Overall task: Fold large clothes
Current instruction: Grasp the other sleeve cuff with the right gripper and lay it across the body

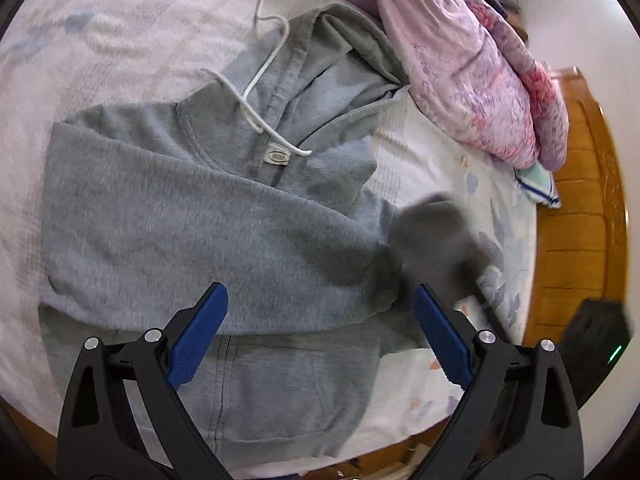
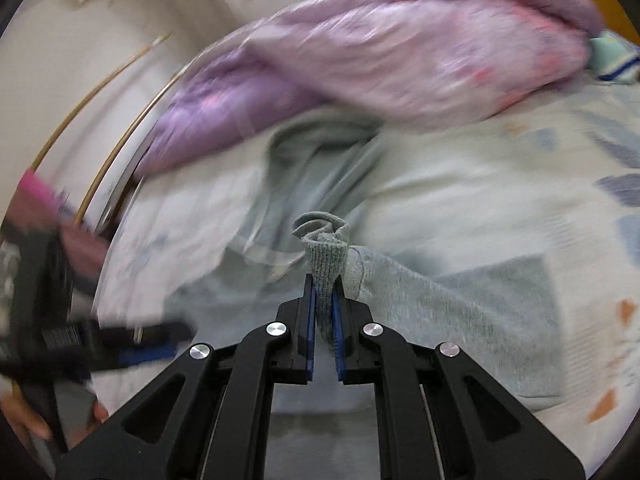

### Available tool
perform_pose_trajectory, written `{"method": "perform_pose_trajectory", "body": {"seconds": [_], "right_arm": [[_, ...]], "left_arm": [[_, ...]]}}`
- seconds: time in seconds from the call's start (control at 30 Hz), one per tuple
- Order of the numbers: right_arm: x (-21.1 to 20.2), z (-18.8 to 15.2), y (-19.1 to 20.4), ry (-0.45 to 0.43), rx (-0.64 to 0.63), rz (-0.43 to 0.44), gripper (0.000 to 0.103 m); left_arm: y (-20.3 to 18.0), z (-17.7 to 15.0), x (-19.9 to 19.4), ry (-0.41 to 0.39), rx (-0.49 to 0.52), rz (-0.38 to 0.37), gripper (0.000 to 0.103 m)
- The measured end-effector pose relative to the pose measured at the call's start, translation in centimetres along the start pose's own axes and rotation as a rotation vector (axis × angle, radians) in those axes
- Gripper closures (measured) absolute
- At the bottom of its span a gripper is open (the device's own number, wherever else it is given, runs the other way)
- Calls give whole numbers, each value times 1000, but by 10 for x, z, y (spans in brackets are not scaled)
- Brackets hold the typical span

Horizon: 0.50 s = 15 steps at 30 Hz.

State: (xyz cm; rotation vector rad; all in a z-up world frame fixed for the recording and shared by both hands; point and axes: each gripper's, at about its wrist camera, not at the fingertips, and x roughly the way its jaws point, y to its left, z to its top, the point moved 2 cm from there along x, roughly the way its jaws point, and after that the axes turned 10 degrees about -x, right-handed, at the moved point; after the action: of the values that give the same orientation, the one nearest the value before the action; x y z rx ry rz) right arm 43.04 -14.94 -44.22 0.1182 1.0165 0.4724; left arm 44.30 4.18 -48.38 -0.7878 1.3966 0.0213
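The hoodie [image 1: 208,216] lies flat on the bed [image 1: 440,152], one sleeve folded across its chest. The right gripper [image 2: 324,300] pinches the other cuff [image 2: 326,256]; the left gripper [image 1: 320,320] hangs open above.

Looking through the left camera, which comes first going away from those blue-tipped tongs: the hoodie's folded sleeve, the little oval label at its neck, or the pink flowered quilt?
From the left tongs, which stand open:
1. Folded sleeve, lying across the hoodie just ahead of the tips.
2. Oval label, farther up at the neckline, centre.
3. Pink flowered quilt, farthest, bunched at the upper right of the bed.
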Motion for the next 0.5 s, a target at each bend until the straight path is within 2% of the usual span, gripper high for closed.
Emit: {"method": "perform_pose_trajectory", "body": {"seconds": [0.1,0.2,0.3,0.33,0.5], "right_arm": [[32,-22,31,82,-48,25,96],[49,-38,42,130,-47,47,96],[58,-52,50,159,-61,56,96],[59,-54,50,165,-62,63,96],[62,-60,49,172,-50,88,95]], "left_arm": [[11,6,7,31,-11,16,9],[27,7,30,98,-46,33,9],[36,8,44,128,-82,33,9],[37,8,46,129,-90,12,9],[34,4,67,169,-68,22,10]]}}
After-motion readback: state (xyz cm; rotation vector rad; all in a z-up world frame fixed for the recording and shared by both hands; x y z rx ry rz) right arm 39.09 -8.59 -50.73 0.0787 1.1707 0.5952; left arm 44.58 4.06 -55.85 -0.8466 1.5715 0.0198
